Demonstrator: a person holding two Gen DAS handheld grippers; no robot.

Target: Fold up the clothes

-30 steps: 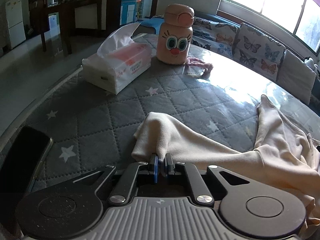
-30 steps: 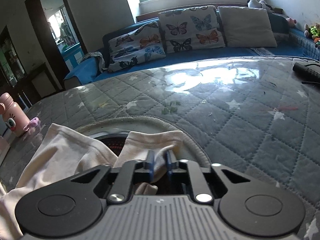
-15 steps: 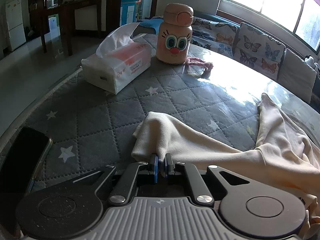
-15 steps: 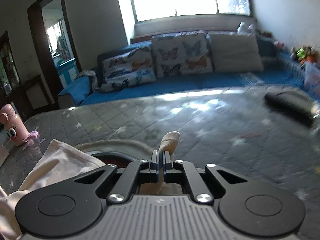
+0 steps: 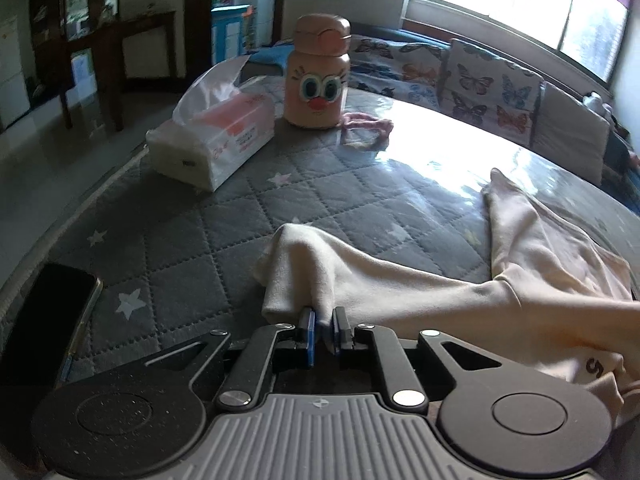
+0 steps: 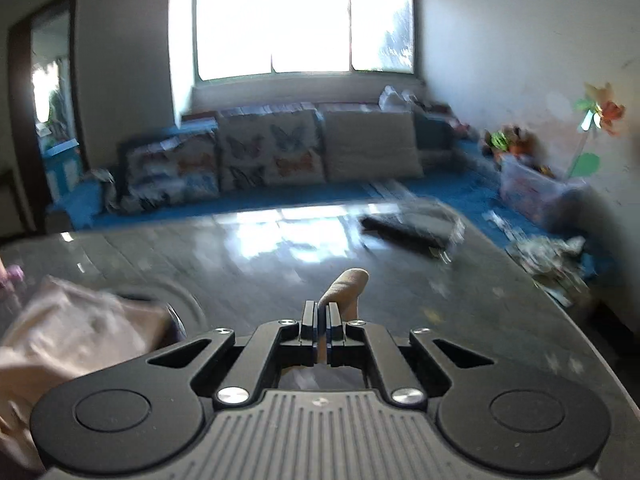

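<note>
One garment (image 5: 400, 280), one bottle (image 5: 318, 76), one tissue pack (image 5: 216, 140), one phone (image 5: 44, 332).

We see our left hand-held gripper (image 5: 323, 322) at the bottom of the view, its jaws pinched on a fold of the cream garment (image 5: 420, 280); the cloth runs from the fingertips to the right across the grey quilted surface (image 5: 240, 208), with one corner rising toward the sunlit far side; a dark phone (image 5: 48, 316) lies flat at the left edge; farther back sits a tissue pack (image 5: 212, 138), and just right of it a peach bottle with cartoon eyes (image 5: 319, 76) stands upright; a pink strap (image 5: 366, 126) lies beside the bottle; butterfly-print cushions (image 5: 492, 96) line the background.
</note>
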